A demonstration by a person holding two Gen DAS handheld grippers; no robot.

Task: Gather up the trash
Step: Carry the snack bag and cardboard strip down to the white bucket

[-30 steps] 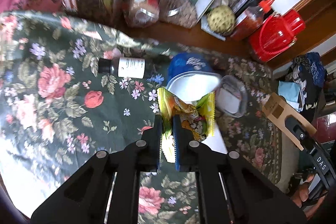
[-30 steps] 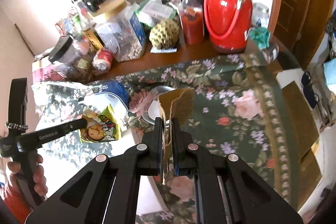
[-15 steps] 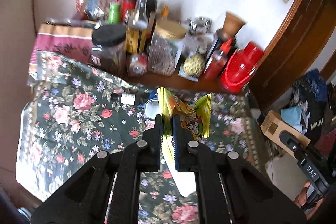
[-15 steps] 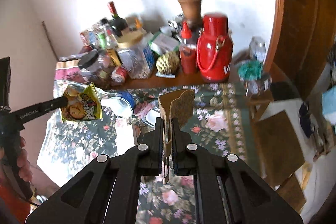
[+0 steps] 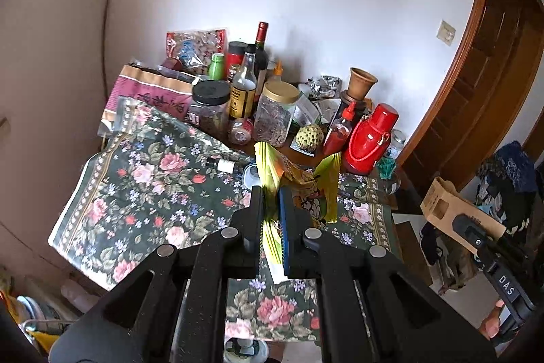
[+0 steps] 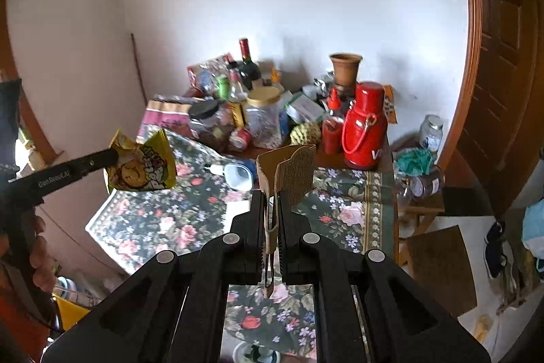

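Observation:
My left gripper (image 5: 271,196) is shut on a yellow snack wrapper (image 5: 299,186) and holds it high above the floral tablecloth (image 5: 153,193). In the right wrist view the same wrapper (image 6: 142,167) hangs from the left gripper at the left. My right gripper (image 6: 271,199) is shut on a brown cardboard piece (image 6: 289,170), also held high above the table. That cardboard piece shows at the right in the left wrist view (image 5: 455,213).
Jars, bottles and a red thermos (image 6: 365,128) crowd the back of the table. An open white tub (image 6: 239,176) lies on the cloth. A wooden door (image 6: 499,73) stands at the right. A low stool (image 6: 421,203) sits beside the table.
Both grippers have risen and pulled back from the table with their loads. The table now looks smaller and farther away in both views.

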